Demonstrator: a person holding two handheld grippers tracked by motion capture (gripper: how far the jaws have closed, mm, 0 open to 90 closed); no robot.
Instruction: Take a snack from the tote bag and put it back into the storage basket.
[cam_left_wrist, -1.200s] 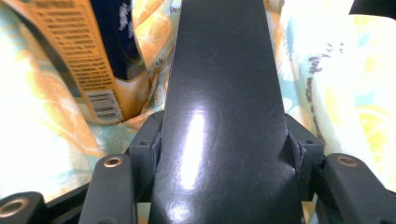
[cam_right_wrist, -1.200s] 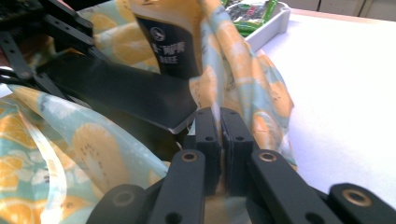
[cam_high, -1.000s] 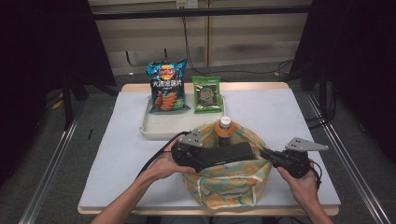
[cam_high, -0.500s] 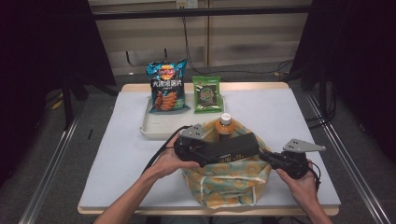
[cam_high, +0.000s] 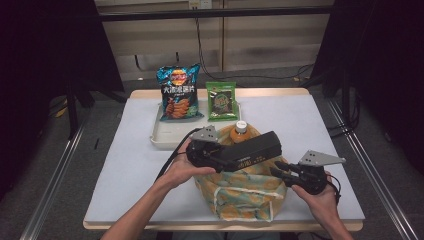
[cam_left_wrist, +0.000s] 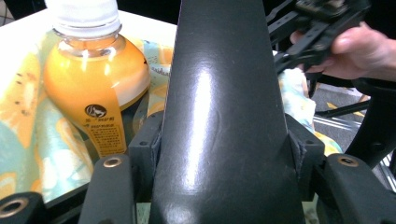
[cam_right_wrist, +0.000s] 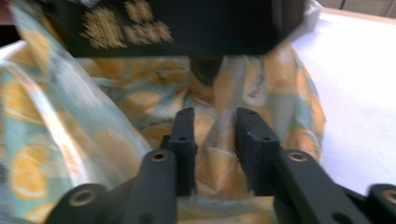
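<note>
Raised since the earlier frame: black box (cam_high: 250, 150), lifted a little above the bag (cam_high: 242, 192) on the table (cam_high: 125, 165). Left gripper (cam_high: 235, 156) fingers clamp the box. Right gripper (cam_high: 278, 167) fingers have just been opening, bag cloth between them, apparently released. Bottle (cam_high: 240, 129) stands inside the bag. Advice: keep the bag mouth wide, lower the box level beside the bottle. Bag interior hidden; right gripper view blurred.

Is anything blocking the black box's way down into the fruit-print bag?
Partly. The orange drink bottle already stands upright at the far side of the bag, right beside the black box held in the left gripper. The nearer part of the bag's mouth looks free.
</note>
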